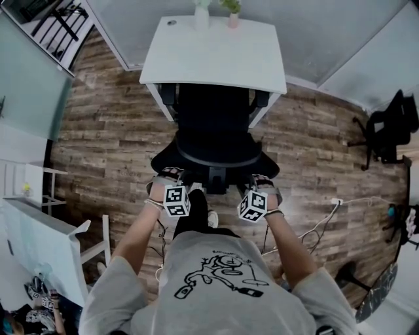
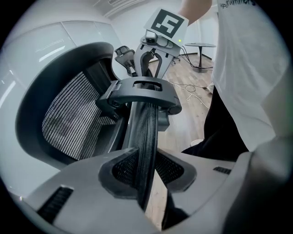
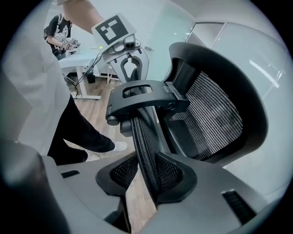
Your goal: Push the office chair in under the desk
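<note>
Chair (image 1: pixel 216 124) stood on the counter's (image 1: pixel 216 59) near side, centred on it. Seat front seemed tucked under the counter's near edge. The back and headrest (image 1: pixel 219 161) were out on the person's side, not yet under.

Left claw (image 1: pixel 171 176) was clamped on the headrest's left end and right claw (image 1: pixel 260 182) on its right end. Both gripper views showed the mesh rim edge-on between the pads, pads pressed on it. Each view also showed the other claw at the rim's far end, past the headrest bracket.

Key relation: the headrest's long axis ran parallel to the counter's near edge, and the counter lay straight ahead of both claws, beyond the chair back. The claws sat about equally far from the counter, one on each side of the chair's centre line, so neither hand was nearer. Judged: the push should go square to that edge, with both hands even. Uneven force would likely swivel the chair.

The armrests looked just inside the counter's legs, so there was little side room and drift could catch a leg. Two small pots (image 1: pixel 216 16) stood at the counter's far edge, well away from the chair.
</note>
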`<state>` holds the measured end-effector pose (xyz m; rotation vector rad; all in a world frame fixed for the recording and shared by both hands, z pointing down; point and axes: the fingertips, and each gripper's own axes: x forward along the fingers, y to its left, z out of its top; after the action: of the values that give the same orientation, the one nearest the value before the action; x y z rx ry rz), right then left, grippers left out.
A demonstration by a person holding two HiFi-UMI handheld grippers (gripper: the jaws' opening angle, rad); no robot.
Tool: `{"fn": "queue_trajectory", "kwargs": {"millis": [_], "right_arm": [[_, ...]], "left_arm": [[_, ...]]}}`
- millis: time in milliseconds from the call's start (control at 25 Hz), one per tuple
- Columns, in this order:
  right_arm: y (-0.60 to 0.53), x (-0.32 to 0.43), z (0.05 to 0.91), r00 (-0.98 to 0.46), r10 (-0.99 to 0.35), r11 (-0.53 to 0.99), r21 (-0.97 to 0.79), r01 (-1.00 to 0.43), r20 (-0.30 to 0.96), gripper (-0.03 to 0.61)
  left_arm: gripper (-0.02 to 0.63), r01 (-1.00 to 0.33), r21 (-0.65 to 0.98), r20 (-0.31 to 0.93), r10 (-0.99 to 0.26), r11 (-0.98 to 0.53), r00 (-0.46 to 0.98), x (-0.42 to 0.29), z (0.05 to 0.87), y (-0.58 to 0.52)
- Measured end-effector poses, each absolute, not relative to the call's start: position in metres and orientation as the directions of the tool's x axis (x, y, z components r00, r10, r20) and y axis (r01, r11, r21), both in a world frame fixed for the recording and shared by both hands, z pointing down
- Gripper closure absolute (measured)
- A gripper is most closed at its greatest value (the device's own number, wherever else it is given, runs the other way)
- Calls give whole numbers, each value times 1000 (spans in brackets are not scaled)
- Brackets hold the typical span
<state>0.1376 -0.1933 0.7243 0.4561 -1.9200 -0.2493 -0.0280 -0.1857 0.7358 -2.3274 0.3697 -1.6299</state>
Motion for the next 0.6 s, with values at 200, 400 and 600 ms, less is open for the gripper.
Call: {"fn": "queue_trajectory", "kwargs": {"millis": [200, 400, 600], "right_arm": [[-203, 135, 724, -335, -423, 905, 376, -198, 842, 437], [-213, 137, 724, -331, -425, 904, 375, -205, 843, 437], [-229, 139, 722, -334, -425, 904, 376, -205, 841, 437]], "left_arm": [[506, -44, -363, 871, -355, -931, 340, -29, 735, -196], [506, -40, -368, 866, -358, -929, 349, -28, 734, -205], [506, -33, -371, 859, -357, -928, 368, -25, 732, -221]]}}
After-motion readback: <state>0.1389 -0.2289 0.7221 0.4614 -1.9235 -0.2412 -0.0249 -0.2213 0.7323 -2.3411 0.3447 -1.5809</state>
